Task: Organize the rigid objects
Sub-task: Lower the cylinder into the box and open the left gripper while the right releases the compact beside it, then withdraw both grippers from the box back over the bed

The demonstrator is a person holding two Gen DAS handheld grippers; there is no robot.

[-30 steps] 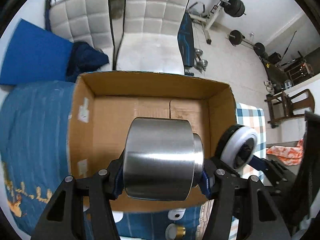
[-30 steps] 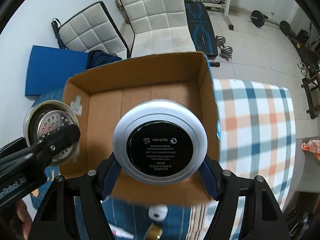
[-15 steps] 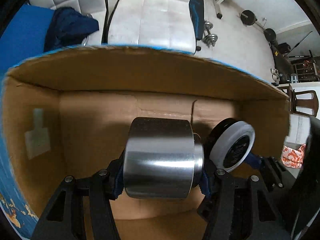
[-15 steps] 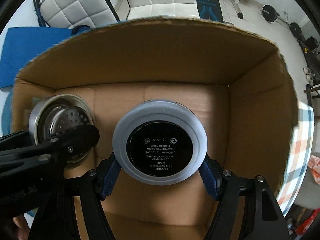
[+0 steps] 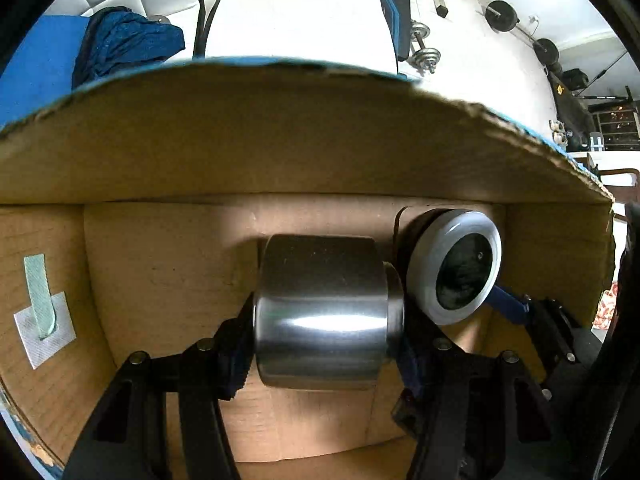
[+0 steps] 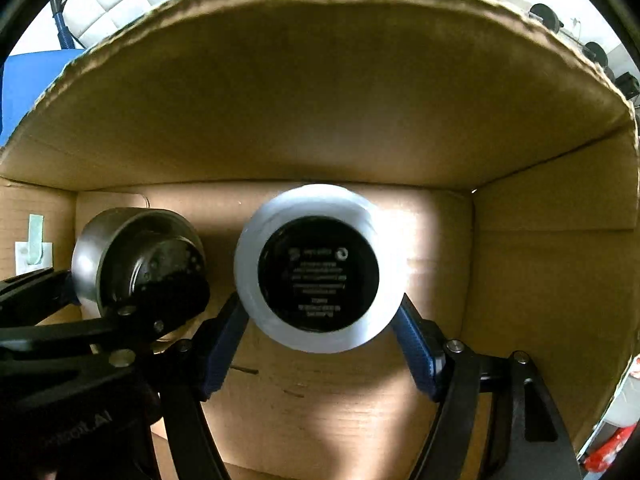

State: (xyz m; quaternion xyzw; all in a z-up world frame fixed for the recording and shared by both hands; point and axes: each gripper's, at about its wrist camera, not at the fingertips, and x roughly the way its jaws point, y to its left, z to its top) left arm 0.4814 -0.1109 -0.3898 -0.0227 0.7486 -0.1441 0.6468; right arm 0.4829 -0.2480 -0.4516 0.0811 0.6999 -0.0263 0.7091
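While both tongs (image 5: 326,344) (image 6: 320,344) clamp items inside the cardboard box (image 5: 280,140), gym weights (image 5: 426,56) lie beyond.

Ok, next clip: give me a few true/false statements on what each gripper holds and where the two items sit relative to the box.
1. The left gripper clamps a steel canister. True.
2. The right gripper is empty. False: it grips a round white compact.
3. Both items are down inside the cardboard box. True.
4. The canister is to the right of the compact in the right wrist view. False: it is to the left.
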